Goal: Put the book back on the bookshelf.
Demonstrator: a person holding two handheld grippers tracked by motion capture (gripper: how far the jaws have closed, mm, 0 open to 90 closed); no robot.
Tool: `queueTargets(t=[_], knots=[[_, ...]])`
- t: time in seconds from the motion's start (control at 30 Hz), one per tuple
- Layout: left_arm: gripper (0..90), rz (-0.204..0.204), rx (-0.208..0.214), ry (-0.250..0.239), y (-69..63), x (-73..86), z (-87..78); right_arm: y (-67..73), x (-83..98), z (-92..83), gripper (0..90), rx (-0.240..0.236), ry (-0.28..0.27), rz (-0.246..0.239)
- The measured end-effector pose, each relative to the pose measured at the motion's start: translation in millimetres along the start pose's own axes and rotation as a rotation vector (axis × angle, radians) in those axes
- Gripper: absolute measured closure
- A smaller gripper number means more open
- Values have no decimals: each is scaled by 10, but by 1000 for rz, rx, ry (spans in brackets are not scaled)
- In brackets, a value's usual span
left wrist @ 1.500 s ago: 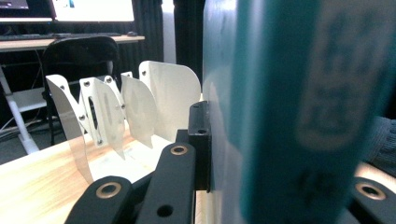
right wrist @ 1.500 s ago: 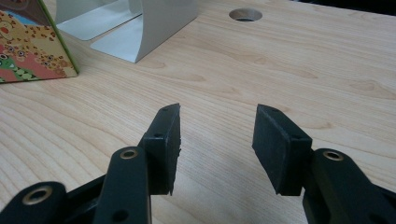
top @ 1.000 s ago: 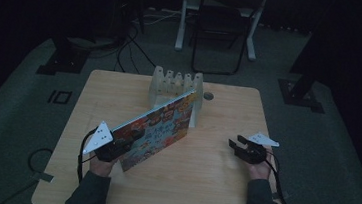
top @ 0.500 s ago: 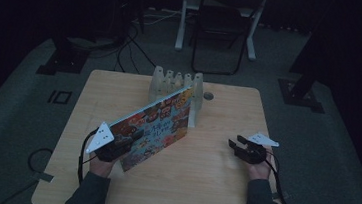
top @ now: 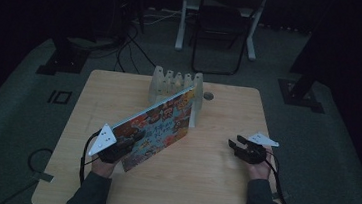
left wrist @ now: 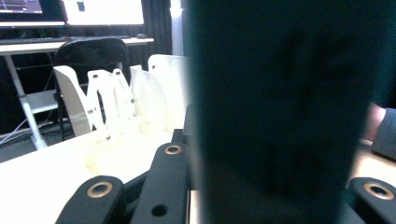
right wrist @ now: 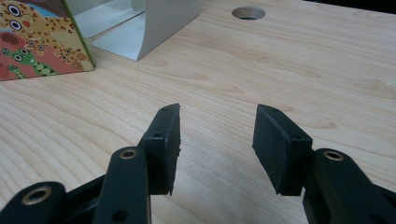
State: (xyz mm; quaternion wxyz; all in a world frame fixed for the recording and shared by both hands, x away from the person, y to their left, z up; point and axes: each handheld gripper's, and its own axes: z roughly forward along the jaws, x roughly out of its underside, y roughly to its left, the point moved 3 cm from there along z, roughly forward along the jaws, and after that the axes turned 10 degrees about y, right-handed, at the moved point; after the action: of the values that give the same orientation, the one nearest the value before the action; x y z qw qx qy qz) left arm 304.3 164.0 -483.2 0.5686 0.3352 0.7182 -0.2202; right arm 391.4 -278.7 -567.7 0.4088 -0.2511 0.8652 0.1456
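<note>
Book (top: 158, 130) in transit toward rack (top: 176, 84), held tilted on edge above the middle of the table (top: 211, 180).

Near edge, left side: left claw (top: 127, 142) clenched on the near lower corner of the book, colourful cover facing right and up. In the left gripper view a dark blurred slab (left wrist: 280, 112), judged to be the book seen close, sits between the jaws and blocks most of the frame. Grip reads as firm, though the pad contact itself is hidden.

Near edge, right side: right claw (right wrist: 217, 144) released, jaws well apart, nothing between them, low over bare wood. Not touching the book; well apart from it in the high view (top: 237, 147).

Middle: far upper corner of the book reaches up to the rack, overlapping its right end in the high view. Cannot tell whether touching. Lower far corner of the book (right wrist: 42, 39) resting on or just above the table beside the rack's base wall (right wrist: 159, 23).

Far edge, centre: white slotted rack with several upright dividers (left wrist: 112, 100), slots apparently vacant. Small round hole (right wrist: 247, 12) in the table just right of it.

Step judged: carrying the book to file it in a slot. Next move calls for bringing the book upright, lining its leading edge with one gap between dividers, then sliding in. Right claw free to steady the rack or the far edge if needed.
</note>
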Motion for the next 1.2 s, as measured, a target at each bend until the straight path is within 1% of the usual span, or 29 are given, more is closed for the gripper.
queueTargets(t=[0.1, 0.17, 0.23, 0.3, 0.4, 0.57, 0.63, 0.67, 0.73, 0.9, 1.03, 1.2], knots=[[789, 18, 9, 4, -37, -6, 18, -1, 1, 4, 509, 0, 0, 0], [790, 32, 6, 5, -61, -10, 29, -1, 1, 2, 509, -1, 1, 0], [791, 35, 5, 6, -72, -12, 35, -4, 0, 0, 508, 0, -2, -1], [793, 29, 5, 8, -66, -14, 38, -4, -1, -2, 507, -1, -3, 0], [799, 0, 9, 10, -49, -15, 40, -5, 1, -3, 506, -1, -2, 1], [802, -4, 6, 10, -55, -19, 50, -5, 2, 1, 506, 0, -2, 1], [801, 8, 4, 11, -58, -23, 57, -3, 2, 1, 505, 0, -2, 1], [799, 8, 1, 14, -60, -25, 59, -3, 2, 0, 505, 0, -2, 1], [801, -9, 1, 13, -54, -25, 64, -4, 2, 0, 504, 0, -2, 1], [810, -26, 8, 18, -50, -32, 73, -4, 5, 10, 503, -1, 1, 1], [814, -27, 2, 20, -71, -41, 83, -4, 6, 13, 503, -1, 0, 1], [816, -54, -4, 25, -66, -59, 90, -3, 9, 13, 503, -2, 1, 3]])
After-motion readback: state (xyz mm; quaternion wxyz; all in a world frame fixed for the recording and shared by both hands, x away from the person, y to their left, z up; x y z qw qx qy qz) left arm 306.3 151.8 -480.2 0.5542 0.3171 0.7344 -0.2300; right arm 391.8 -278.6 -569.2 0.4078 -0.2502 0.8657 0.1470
